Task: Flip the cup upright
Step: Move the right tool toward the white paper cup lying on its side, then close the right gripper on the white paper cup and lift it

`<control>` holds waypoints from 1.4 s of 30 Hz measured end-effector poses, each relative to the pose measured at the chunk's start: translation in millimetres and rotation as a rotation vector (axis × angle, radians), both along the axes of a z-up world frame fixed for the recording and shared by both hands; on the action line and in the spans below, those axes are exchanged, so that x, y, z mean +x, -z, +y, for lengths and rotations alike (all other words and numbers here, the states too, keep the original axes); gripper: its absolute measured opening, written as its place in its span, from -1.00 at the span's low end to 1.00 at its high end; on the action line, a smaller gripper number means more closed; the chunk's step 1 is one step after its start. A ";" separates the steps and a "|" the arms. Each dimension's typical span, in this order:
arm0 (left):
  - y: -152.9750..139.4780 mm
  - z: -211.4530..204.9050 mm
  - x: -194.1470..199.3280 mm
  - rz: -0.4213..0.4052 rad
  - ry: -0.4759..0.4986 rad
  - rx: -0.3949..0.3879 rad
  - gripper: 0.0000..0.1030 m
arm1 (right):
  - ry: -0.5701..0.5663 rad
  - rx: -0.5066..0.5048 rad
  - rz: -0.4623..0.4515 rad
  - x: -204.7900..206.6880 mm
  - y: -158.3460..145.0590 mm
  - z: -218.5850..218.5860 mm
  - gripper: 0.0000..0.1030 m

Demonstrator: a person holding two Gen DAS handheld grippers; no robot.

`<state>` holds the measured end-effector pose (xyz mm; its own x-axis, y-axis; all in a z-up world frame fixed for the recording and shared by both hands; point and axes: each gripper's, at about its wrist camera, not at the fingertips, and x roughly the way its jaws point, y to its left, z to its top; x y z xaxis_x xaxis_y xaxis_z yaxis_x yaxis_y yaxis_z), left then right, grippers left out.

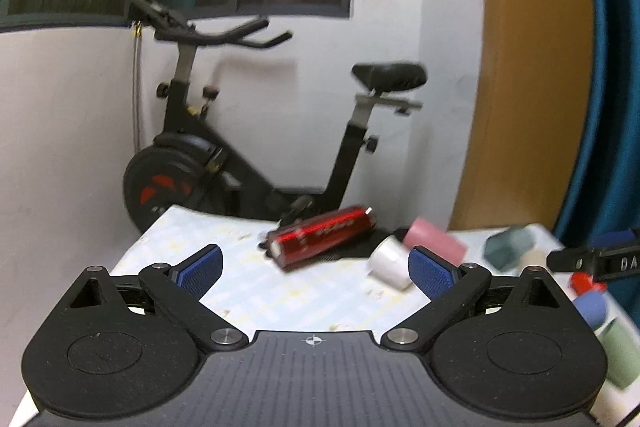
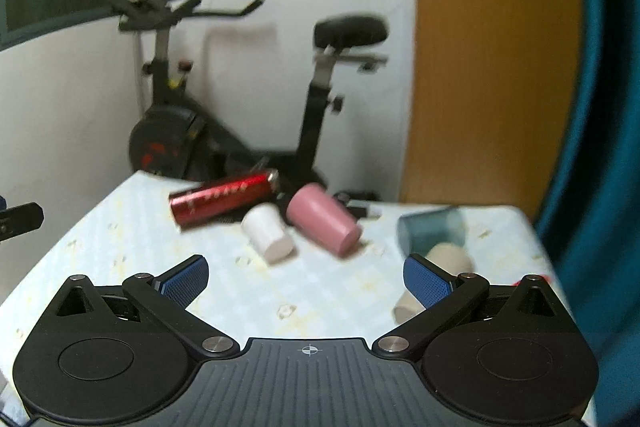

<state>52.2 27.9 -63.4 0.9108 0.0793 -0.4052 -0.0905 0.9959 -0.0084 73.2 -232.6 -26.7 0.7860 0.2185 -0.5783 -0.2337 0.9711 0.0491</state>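
Grippers: left, right spread wide | white cup sideways mid-table

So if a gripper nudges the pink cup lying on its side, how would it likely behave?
The pink cup lies on its side on the table, so it would probably roll, curving if its sides taper. It looks small and thin-walled, likely light and easily knocked. The white cup beside it might get bumped.

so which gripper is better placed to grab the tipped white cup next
Probably the left gripper. Its jaws are open, and the white cup lies on its side just beside the right finger pad. From the right gripper, also open, the cup lies farther ahead, beside the pink cup.
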 end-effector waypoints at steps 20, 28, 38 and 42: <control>30.1 96.9 44.7 0.205 -0.221 -0.111 0.94 | -0.213 -0.063 0.246 222.0 132.3 97.1 0.45; 38.6 100.8 50.2 0.221 -0.209 -0.154 0.77 | -0.183 -0.066 0.324 233.9 146.6 100.6 -0.08; 34.5 95.7 36.3 0.235 -0.156 -0.195 0.77 | -0.157 0.052 0.372 173.1 120.8 81.1 -0.10; 32.3 94.7 24.6 0.234 -0.140 -0.215 0.78 | -0.122 0.107 0.406 133.3 121.8 70.3 -0.10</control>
<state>76.8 122.6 -95.6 0.7777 0.0871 -0.6226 -0.2503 0.9514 -0.1796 206.4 -162.2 -148.5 0.4645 0.3713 -0.8040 -0.2879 0.9219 0.2594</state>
